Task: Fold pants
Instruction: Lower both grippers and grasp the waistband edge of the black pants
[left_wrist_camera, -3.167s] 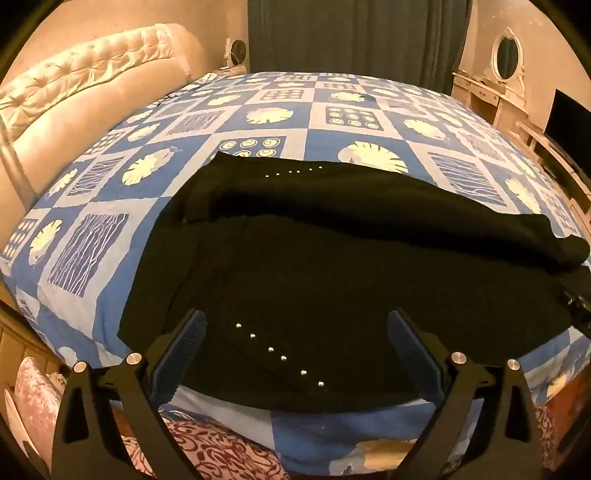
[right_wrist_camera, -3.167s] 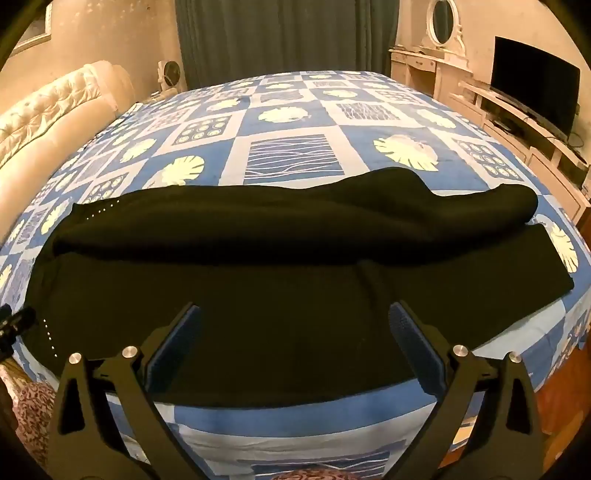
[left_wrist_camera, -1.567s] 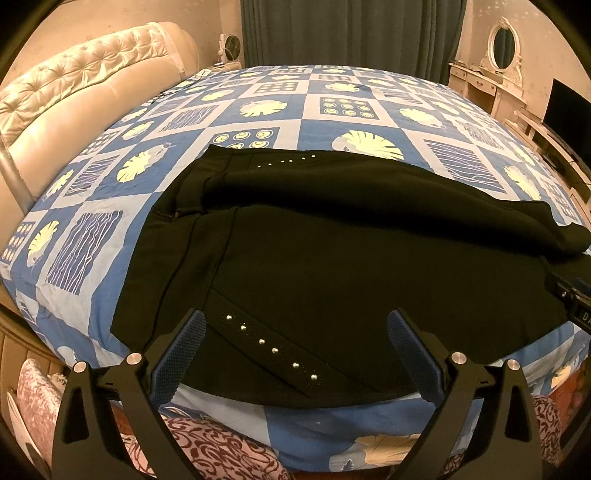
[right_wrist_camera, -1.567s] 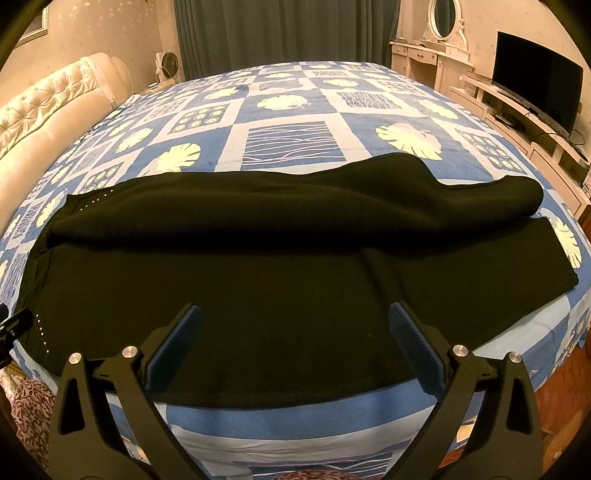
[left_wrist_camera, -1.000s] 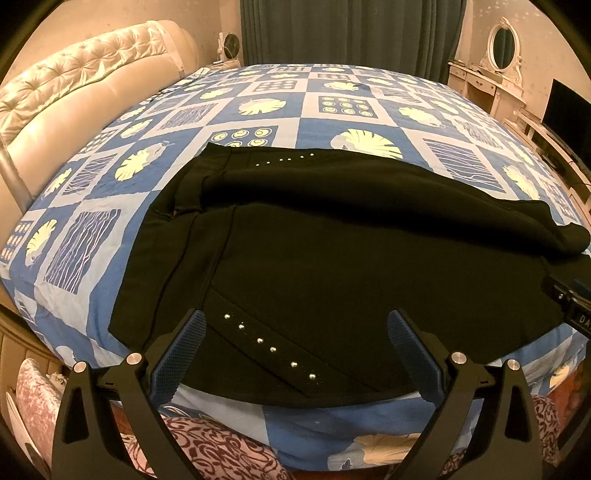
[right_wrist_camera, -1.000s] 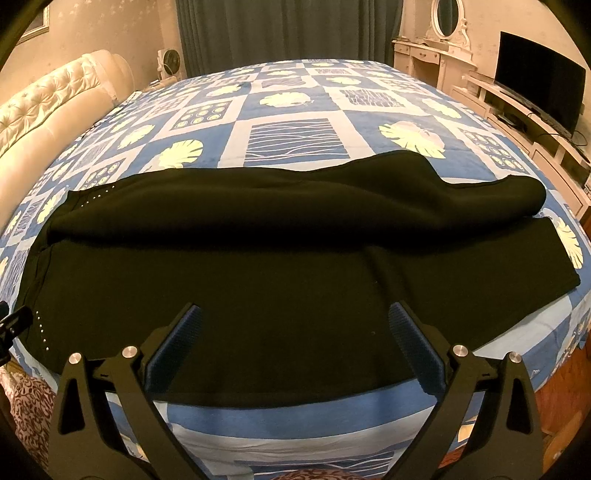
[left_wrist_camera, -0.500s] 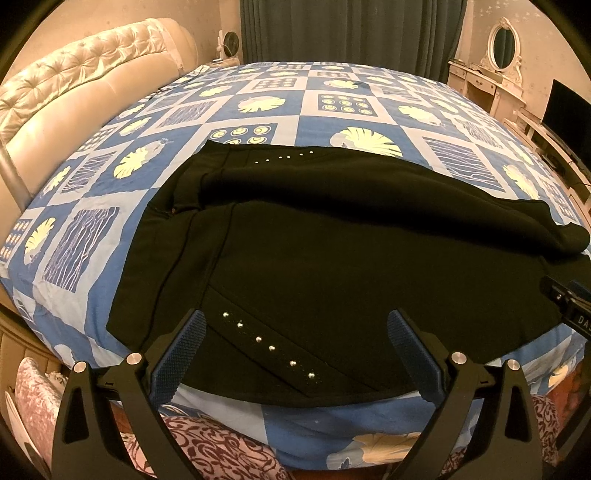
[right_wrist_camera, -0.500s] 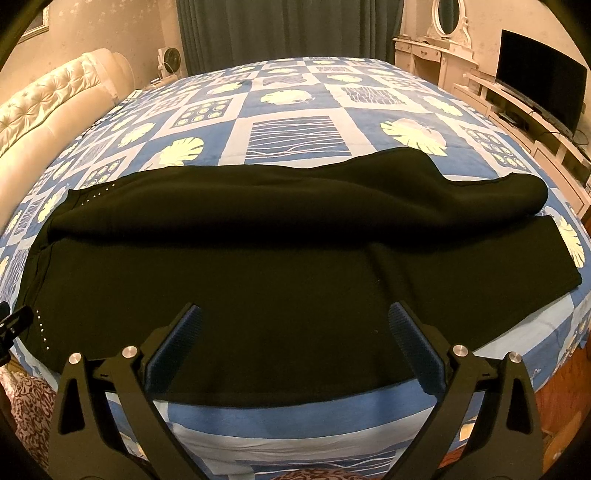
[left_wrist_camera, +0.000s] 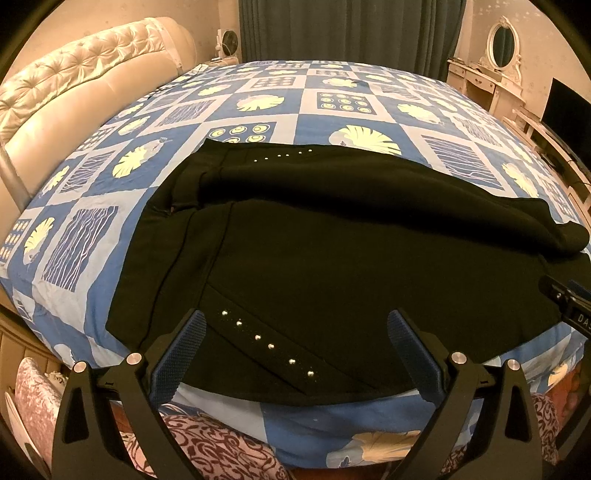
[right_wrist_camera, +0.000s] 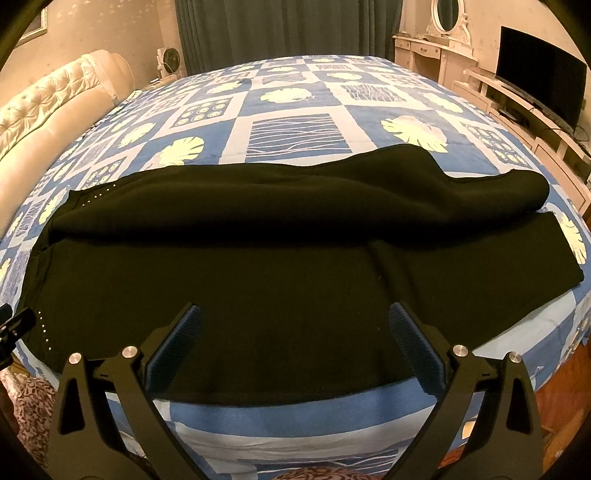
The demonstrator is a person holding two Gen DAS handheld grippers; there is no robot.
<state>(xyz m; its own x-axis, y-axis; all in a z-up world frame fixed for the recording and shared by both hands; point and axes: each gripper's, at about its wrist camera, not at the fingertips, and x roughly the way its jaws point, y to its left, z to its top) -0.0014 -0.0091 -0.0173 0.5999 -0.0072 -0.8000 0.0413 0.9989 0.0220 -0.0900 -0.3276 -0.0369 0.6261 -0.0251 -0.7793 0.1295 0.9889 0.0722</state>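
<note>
1. The black pants (left_wrist_camera: 332, 258) lie flat on the bed (left_wrist_camera: 258, 103) — far leg maybe partly folded over.
2. Left hand-held gripper (left_wrist_camera: 295, 347) and right hand-held gripper (right_wrist_camera: 295, 339) hang spread wide, empty — folding is barely begun.

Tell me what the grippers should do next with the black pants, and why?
Probably lower both onto the near edge of the pants and pinch it. The left gripper and right gripper hang open above that edge, holding nothing, and the far leg is bunched, so the fold looks not yet done.

bedroom | bed (right_wrist_camera: 295, 92) | tufted headboard (left_wrist_camera: 74, 85) | vanity mirror (left_wrist_camera: 502, 48) | curtains (right_wrist_camera: 288, 26)
</note>
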